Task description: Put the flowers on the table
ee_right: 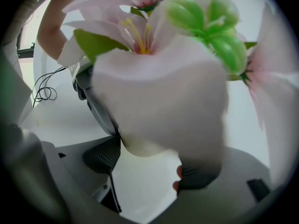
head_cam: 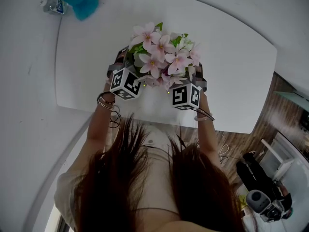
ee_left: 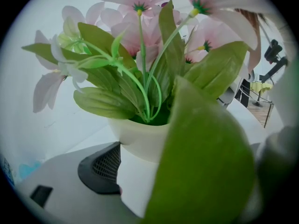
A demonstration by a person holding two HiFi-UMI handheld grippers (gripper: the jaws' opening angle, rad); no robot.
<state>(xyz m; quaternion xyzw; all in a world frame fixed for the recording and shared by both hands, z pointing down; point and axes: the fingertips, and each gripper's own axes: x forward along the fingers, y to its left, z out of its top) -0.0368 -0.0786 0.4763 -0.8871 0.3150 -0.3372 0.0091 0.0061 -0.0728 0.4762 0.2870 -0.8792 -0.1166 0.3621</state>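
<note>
The person's long hair [head_cam: 159, 178] hangs nearest the camera, and both forearms reach out from it over the near edge of the white counter [head_cam: 227, 71].

At the far left corner of the counter lie a small bottle [head_cam: 53, 6] and a fluffy teal thing [head_cam: 83, 3], well apart from the work.

The left gripper [head_cam: 121, 67] comes in from the left side of the flowers [head_cam: 161, 54]. Its view shows a dark ribbed finger [ee_left: 105, 164] pressed against the white pot [ee_left: 140, 136]. A big leaf hides the other finger, but the pot fills the gap, so the grip looks closed on it.

The flowers stand upright in the pot, over the middle of the counter and towards its near edge. No view shows whether the base touches the top.

The right gripper [head_cam: 195, 79] holds the pot from the opposite side. Its fingers [ee_right: 103, 155] sit on either side of the pot and close on it. Gripping from both sides likely keeps the top-heavy bunch level.

The counter is bare from the pot to the far and right edges, leaving plenty of room to set it down. Beyond the right edge the wooden floor [head_cam: 251, 139] begins.
</note>
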